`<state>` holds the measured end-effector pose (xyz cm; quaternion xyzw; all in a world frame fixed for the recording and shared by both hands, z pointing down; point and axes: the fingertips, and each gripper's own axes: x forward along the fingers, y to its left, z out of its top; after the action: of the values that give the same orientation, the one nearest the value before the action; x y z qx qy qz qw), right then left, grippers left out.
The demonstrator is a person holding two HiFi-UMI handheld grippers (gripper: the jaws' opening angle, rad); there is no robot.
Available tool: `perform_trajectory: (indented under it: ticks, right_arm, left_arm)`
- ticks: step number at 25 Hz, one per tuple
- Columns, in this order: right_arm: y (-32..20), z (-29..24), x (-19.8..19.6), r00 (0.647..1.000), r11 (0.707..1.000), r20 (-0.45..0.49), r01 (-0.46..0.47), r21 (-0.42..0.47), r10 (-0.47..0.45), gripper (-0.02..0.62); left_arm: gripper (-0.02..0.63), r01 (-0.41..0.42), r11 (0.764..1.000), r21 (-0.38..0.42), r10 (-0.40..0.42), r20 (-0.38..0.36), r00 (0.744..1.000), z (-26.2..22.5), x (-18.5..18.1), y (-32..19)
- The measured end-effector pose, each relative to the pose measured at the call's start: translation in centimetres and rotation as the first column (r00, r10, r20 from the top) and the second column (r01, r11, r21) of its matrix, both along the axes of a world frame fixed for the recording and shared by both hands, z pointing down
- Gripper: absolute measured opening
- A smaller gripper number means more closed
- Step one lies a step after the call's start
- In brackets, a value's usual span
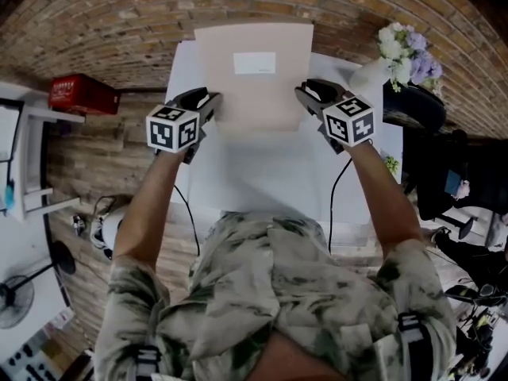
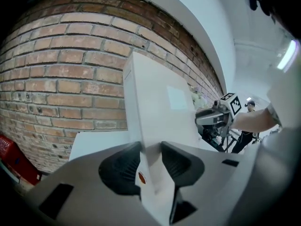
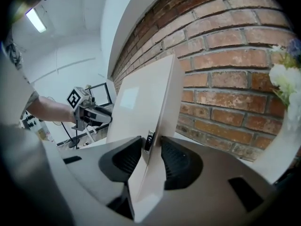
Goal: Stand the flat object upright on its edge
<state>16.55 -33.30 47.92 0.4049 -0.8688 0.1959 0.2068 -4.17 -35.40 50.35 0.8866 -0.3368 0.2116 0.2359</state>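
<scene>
Forearms point(image 1: 151, 205) outstretched, left gripper point(image 1: 208, 101) and right gripper point(image 1: 309, 94) clamped on opposite side edges of the flat box point(image 1: 254, 82).

The head view looks steeply down at the surface point(image 1: 262, 173). The gripper views sit close behind the left tongs point(image 2: 150, 160) and right tongs point(image 3: 151, 155), sharing the brick wall point(image 2: 61, 79).

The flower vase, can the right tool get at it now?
Probably not yet: the right tool is clamped on the edge of the flat box, though nothing stands between it and the vase.
</scene>
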Motion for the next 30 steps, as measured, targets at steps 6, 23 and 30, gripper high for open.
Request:
perform_trajectory:
  ticks: [6, 23, 30]
  right_arm:
    - [-3.3, -0.1, 1.3, 0.999, 0.997, -0.035, -0.021, 0.077, 0.024, 0.147]
    - [-11.5, 2.2, 4.9, 0.987, 0.976, -0.14, -0.053, 0.21, 0.084, 0.14]
    - [-14.2, 4.0, 5.9, 0.977, 0.969, -0.18, -0.071, 0.237, 0.116, 0.138]
  left_arm:
    - [0.156, -0.025, 0.998, 0.06, 0.022, 0.046, 0.999, -0.3, 1.4, -3.9]
    - [0.15, -0.049, 0.986, 0.16, 0.029, 0.122, 0.992, 2.4, 5.3, -13.6]
    - [0.15, -0.053, 0.982, 0.182, 0.023, 0.168, 0.986, 3.9, 6.5, -16.6]
